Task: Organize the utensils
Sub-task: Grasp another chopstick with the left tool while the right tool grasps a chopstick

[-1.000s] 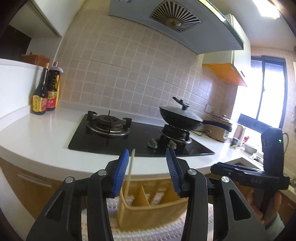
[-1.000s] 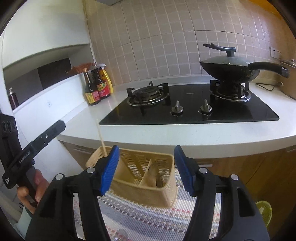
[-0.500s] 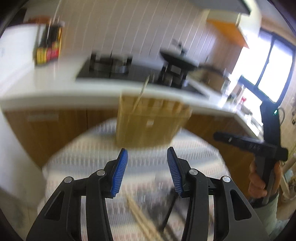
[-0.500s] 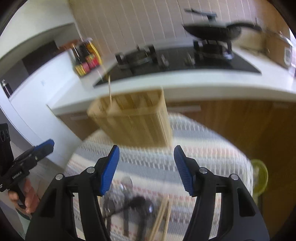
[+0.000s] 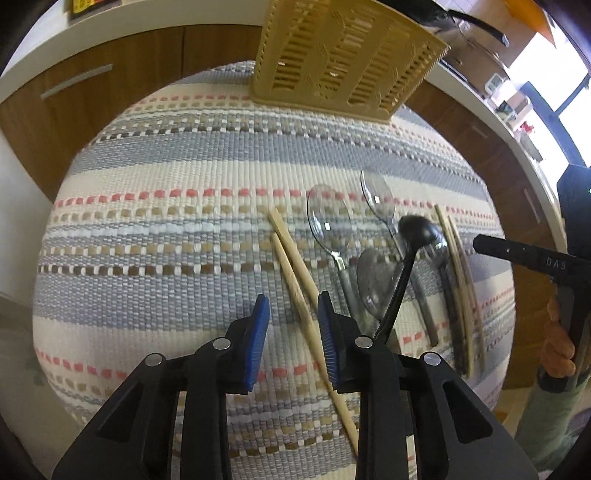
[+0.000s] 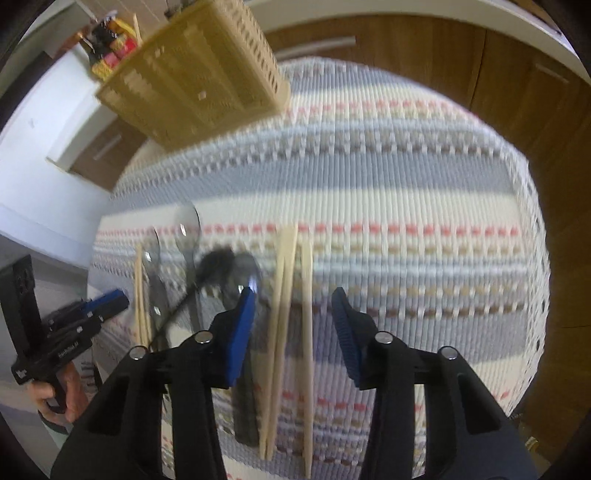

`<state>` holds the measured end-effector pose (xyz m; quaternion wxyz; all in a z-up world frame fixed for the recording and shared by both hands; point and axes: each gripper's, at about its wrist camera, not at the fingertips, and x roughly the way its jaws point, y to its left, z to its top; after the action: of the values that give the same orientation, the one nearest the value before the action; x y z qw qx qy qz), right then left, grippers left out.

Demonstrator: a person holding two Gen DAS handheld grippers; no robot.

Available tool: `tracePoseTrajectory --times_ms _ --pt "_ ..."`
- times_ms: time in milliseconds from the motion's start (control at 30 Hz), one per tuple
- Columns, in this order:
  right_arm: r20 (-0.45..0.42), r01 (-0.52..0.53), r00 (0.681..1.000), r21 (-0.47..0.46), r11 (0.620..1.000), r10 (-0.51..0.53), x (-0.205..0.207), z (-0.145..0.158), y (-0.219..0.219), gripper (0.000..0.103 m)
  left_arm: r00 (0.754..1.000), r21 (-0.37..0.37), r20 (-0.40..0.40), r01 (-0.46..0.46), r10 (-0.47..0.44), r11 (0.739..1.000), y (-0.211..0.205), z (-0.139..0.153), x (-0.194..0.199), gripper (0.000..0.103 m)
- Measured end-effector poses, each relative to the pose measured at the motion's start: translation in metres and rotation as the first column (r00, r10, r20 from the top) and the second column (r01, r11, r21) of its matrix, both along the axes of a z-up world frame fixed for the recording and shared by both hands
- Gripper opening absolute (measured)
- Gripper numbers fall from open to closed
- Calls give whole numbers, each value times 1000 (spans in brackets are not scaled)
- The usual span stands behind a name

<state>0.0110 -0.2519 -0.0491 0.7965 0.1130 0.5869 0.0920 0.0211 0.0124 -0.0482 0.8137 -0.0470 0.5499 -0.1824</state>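
Note:
Utensils lie on a striped woven mat [image 5: 166,221]: a pair of wooden chopsticks [image 5: 295,273], two clear spoons [image 5: 328,221], a black ladle [image 5: 410,251] and more chopsticks [image 5: 461,280] at the right. A beige slotted utensil basket [image 5: 343,55] stands at the mat's far edge. My left gripper [image 5: 293,306] is open, low over the near chopsticks. My right gripper [image 6: 293,317] is open above another set of chopsticks [image 6: 291,306]. The basket [image 6: 192,81] holds one chopstick [image 6: 136,26] in the right wrist view.
Wooden cabinet fronts [image 5: 110,81] and a white counter edge run behind the mat. Sauce bottles [image 6: 110,48] stand on the counter. The right gripper's handle and hand [image 5: 554,295] show at the right of the left wrist view.
Both grippers have tilted down from facing the stove and basket to looking down on the mat, and have come close over the utensils. Both stayed open.

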Motion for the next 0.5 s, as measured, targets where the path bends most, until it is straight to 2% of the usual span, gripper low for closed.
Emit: tracePoseTrajectory --times_ms 200,500 --pt "-19 -55 998 -106 993 53 -11 -11 15 25 999 106 19 29 -31 994 -17 -1 -7 19" --pt "1 -105 994 -196 975 107 -23 -14 35 24 998 136 10 58 -60 989 -23 -4 -8 19"
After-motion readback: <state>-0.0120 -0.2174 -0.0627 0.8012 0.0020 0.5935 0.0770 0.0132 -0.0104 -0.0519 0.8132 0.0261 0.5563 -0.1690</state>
